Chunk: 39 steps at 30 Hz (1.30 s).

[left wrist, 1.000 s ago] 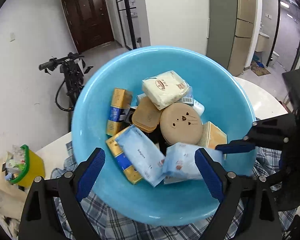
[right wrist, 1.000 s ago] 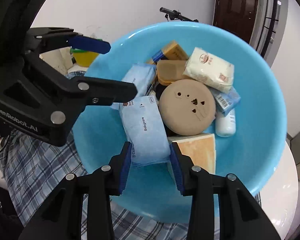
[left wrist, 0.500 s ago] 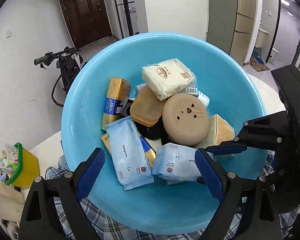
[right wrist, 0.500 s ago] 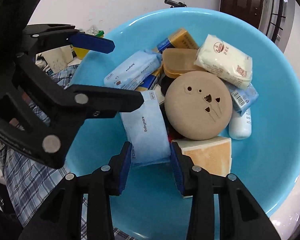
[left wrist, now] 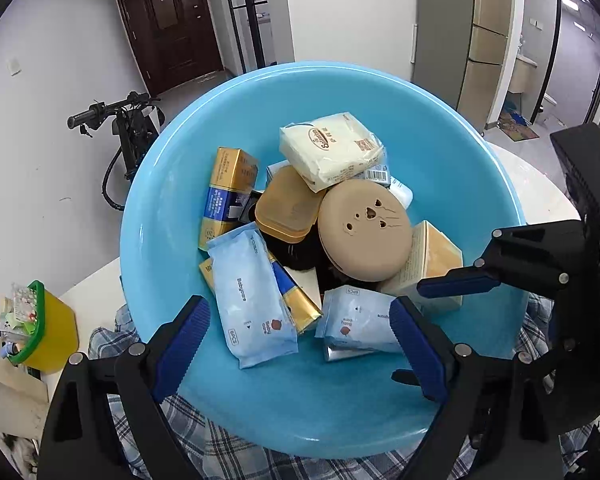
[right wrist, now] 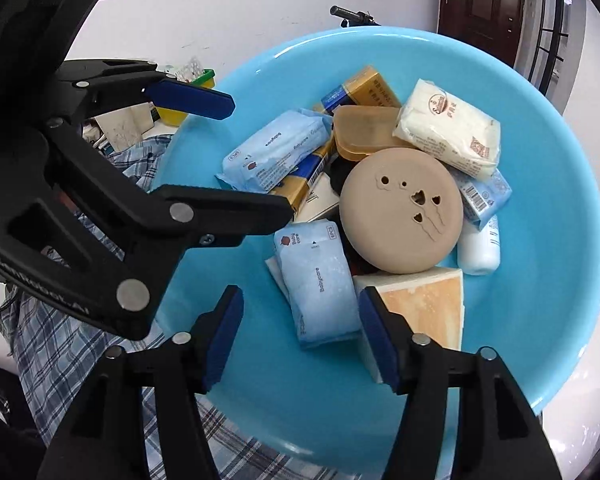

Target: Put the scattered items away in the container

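White worktop (left wrist: 532,184), blue basin (right wrist: 540,280) full of packets.
My right tool (right wrist: 300,336) has just been opening, wipes packet (right wrist: 320,284) lying loose between; my left tool (left wrist: 300,344) gapes wide, empty.

Sky-blue basin (left wrist: 172,216) on blue-and-white checked cloth (left wrist: 228,450)
Pale blue wipe packs (right wrist: 320,284), a tan round lid (right wrist: 400,210), gold-and-blue boxes (left wrist: 228,196)

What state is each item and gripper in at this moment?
Blue basin: holding every item seen.
Right gripper: open, fingers just spread, off the near wipes pack, which lies loose in the basin.
Left gripper: open, empty.
Far wipes pack: lying in the basin.
Round tan lid: resting tilted on the pile.
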Tool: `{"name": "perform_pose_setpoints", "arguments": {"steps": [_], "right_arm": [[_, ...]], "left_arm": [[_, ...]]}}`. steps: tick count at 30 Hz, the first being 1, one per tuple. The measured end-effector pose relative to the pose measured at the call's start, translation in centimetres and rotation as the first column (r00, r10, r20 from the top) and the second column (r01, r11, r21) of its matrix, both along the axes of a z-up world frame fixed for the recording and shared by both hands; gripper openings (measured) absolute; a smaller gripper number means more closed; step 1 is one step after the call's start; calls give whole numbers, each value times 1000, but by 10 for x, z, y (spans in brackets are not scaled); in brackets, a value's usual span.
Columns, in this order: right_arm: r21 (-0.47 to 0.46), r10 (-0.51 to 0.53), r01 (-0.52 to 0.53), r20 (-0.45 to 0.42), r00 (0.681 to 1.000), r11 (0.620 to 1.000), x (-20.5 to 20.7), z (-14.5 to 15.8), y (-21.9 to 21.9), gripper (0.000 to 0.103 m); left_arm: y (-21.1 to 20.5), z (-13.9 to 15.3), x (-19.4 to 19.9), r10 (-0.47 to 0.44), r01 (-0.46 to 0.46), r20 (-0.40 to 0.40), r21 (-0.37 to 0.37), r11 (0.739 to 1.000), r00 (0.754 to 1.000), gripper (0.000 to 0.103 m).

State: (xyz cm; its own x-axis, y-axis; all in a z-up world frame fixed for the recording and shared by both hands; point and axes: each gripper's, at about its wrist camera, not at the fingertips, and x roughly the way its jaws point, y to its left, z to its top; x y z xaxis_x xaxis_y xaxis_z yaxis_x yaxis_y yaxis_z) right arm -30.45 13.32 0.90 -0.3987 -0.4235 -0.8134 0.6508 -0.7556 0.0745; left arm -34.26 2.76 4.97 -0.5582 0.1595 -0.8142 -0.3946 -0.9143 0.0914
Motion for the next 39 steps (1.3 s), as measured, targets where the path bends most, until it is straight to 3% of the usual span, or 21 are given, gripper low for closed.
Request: {"name": "perform_pose_setpoints", "arguments": {"steps": [4,12,15,22,33,39], "right_arm": [[4,-20,21,-29,999,1000,12,7,4,73],[46,-97,101,-93,991,994,44,21,12,77],[66,-141,149,-112,984,987,36,27,13,78],[25,-311,313,-59,948,949,72,40,35,78],[-13,-341,340,-17,940,940,135,32,45,78],[10,-327,327,-15,945,945,157,22,44,78]], "left_arm": [[1,4,9,2,-3,-13,-13,1000,1000,93],[-1,13,43,31,-32,-58,-10,999,998,93],[-2,17,57,49,-50,-74,-4,999,996,93],[-3,15,97,99,-96,-93,28,995,991,93],[-16,-2,171,120,-116,-59,64,991,991,93],[-21,-14,205,131,-127,-43,94,987,990,93]]}}
